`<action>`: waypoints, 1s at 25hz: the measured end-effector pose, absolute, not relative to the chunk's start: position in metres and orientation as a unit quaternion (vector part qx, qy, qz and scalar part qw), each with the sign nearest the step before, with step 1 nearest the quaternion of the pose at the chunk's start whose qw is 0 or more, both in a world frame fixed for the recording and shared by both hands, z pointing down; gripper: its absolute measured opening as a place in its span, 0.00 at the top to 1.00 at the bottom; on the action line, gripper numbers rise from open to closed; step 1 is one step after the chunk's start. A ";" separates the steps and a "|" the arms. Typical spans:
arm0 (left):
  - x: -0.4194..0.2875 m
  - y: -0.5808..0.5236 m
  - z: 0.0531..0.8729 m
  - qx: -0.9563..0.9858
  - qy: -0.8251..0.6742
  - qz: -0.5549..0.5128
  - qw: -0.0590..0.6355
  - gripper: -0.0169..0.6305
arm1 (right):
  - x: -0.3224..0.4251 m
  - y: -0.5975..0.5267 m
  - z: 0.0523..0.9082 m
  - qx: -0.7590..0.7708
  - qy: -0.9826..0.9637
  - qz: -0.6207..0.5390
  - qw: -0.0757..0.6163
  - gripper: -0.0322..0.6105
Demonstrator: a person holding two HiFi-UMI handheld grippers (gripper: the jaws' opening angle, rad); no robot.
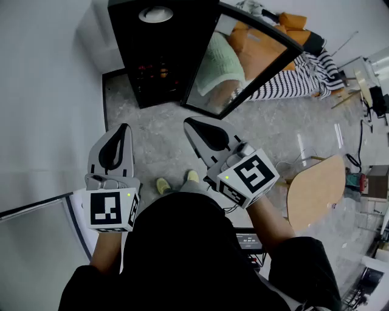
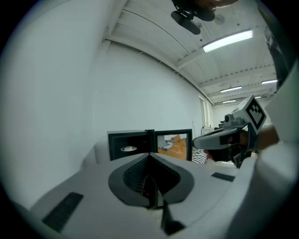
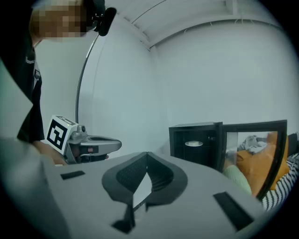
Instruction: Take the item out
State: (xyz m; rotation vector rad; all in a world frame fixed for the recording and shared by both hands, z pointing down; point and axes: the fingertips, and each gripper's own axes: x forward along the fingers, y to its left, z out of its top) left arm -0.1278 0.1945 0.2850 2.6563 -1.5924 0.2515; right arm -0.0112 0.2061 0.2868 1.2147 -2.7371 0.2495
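Note:
A black cabinet [image 1: 159, 58] stands on the floor ahead with its glass door [image 1: 246, 61] swung open to the right. Inside it lies a white dish [image 1: 155, 13], which also shows in the left gripper view as the dish [image 2: 128, 149] and in the right gripper view as the dish [image 3: 194, 143]. My left gripper [image 1: 124, 129] and right gripper [image 1: 188, 121] hover side by side short of the cabinet, both shut with nothing between their jaws. Each points toward the open cabinet [image 2: 128, 145] [image 3: 194, 144].
A white wall [image 1: 48, 91] runs along the left. Striped cloth [image 1: 292, 79] and orange cushions [image 1: 285, 24] lie behind the door. A round wooden tabletop [image 1: 316, 188] sits at the right. The person's yellow shoes [image 1: 163, 184] stand on the grey floor.

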 end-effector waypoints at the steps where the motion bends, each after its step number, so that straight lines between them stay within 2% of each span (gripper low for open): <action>1: -0.128 0.194 0.285 0.855 -0.512 0.083 0.017 0.96 | -0.012 0.205 0.286 0.401 -0.910 0.083 0.068 0.94; 25: -0.135 0.202 0.276 0.857 -0.511 0.074 0.005 0.96 | -0.028 0.209 0.287 0.394 -0.913 0.092 0.058 0.94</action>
